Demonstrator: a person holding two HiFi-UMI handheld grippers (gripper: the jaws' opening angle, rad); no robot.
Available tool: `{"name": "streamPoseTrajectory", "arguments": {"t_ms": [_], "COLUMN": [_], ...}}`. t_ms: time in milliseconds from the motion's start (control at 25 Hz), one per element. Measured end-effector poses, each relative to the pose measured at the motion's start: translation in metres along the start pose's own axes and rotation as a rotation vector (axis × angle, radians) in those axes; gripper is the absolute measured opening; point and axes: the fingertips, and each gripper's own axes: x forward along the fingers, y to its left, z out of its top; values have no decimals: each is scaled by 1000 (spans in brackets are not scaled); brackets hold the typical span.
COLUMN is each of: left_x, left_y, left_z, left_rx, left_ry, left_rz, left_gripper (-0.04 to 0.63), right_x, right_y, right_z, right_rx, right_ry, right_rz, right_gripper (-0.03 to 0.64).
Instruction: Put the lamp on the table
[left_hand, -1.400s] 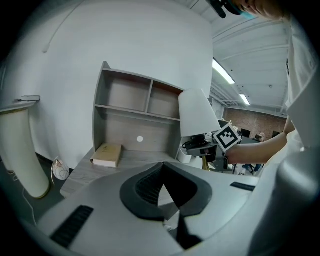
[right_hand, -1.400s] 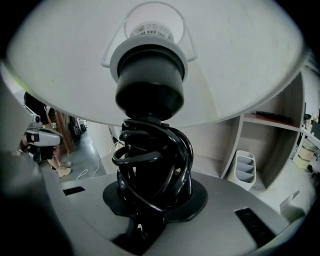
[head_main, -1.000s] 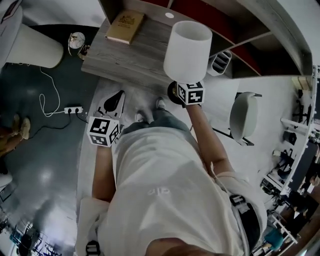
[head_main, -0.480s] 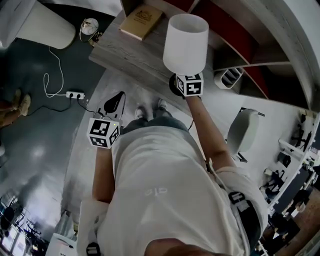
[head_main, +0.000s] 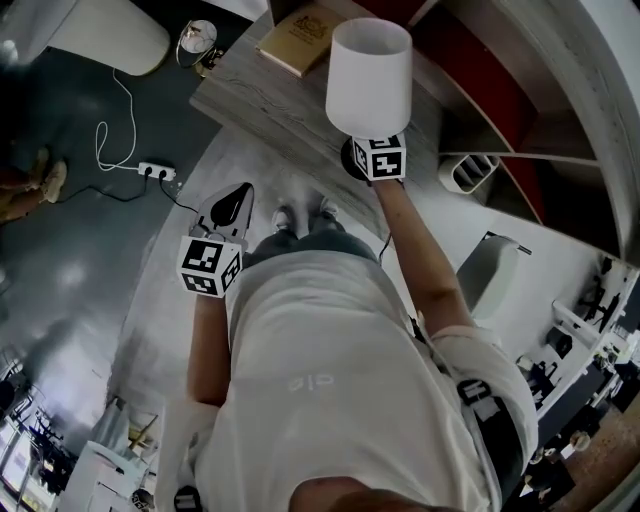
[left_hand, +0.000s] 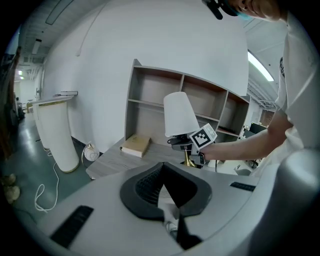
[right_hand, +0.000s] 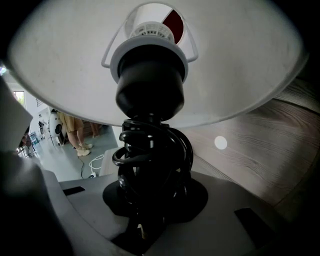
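Shelved wooden table (head_main: 245, 100) with book (head_main: 300, 38); right gripper (right_hand: 150, 192) tight around lamp (head_main: 368, 75), left gripper (left_hand: 167, 200) jaws together, empty.

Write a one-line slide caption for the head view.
Right gripper holds the lamp near the wooden table; left gripper empty.

The lamp (head_main: 368, 75) stands nearly straight up, held in the right tongs (head_main: 357, 160). The tongs pinch it low down, where a black cord (right_hand: 150, 155) is wound round and round it. Its big white shade (right_hand: 240, 60) sits just above the tongs and is open at the top. The grey wooden counter (head_main: 255, 105) lies in front of the tongs and lower down. The lamp is at its near edge.
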Motion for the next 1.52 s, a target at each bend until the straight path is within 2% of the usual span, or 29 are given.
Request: {"name": "streamPoseTrajectory", "arguments": {"t_ms": [520,960,1520], "left_x": [-5,3,2], "left_y": [13,12,5], "left_z": [-4,-5,-10], "left_rx": [-34,-41,-37], "left_ry": [12,21,25], "left_rz": [53,40,26], "left_gripper": [14,14,14], "right_x": [39,55,46], "right_y": [-3,-8,-6], "right_z": [6,-2,-9], "right_rx": [-27,-33,-67], "right_ry": [-11,-18,-50], "right_rz": [31,16,11], "right_gripper": [112,113,135]}}
